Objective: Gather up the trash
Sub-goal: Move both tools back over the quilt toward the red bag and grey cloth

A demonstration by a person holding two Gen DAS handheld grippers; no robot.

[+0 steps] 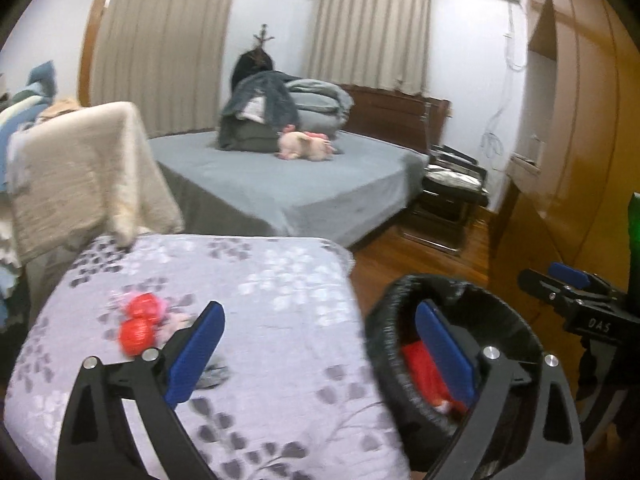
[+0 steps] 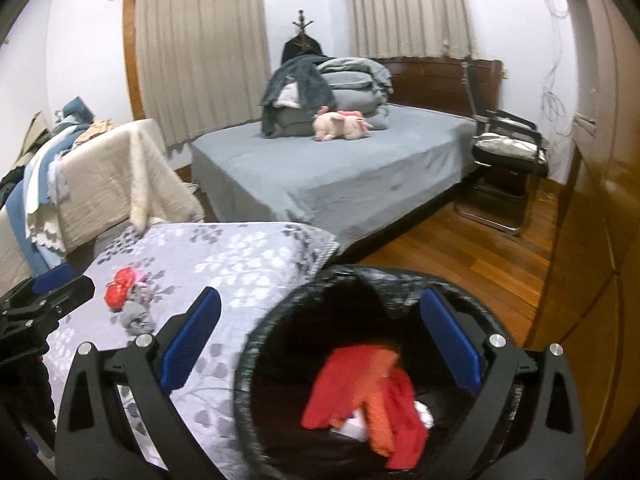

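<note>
The left gripper (image 1: 320, 340) hangs level above the near right corner of the counter (image 1: 248, 280), which is draped in a lilac cloth with a grey leaf print. Its two blue-padded fingers (image 1: 196, 356) are spread wide with nothing between them; one sits over the cloth, the other over the mouth of the trash bin (image 1: 384, 344).

The right gripper (image 2: 320, 344) is held directly above the trash bin (image 2: 256, 340), angled down into it, with both fingers released and far apart, grasping nothing. From the left wrist view it shows at the far right edge, beyond the bin (image 1: 576, 292); from the right wrist view the left gripper shows at the far left edge (image 2: 44, 292).

One bin stands on the wooden floor (image 2: 460, 252), touching the counter's right side and lined with a black bag. Inside it lie crumpled red wrappers (image 2: 360, 392) and a small white scrap (image 2: 424, 412); blur hides how many wrappers there are.

Two red round wrappers (image 1: 138, 320) lie touching each other on the counter's left part, with pink and grey scraps (image 2: 136, 312) just beside them, too blurred to count.

Behind are one bed (image 2: 328, 176) with one pink plush toy (image 2: 344, 124) and a pile of grey bedding (image 2: 352, 76), and one chair (image 2: 508, 156).
</note>
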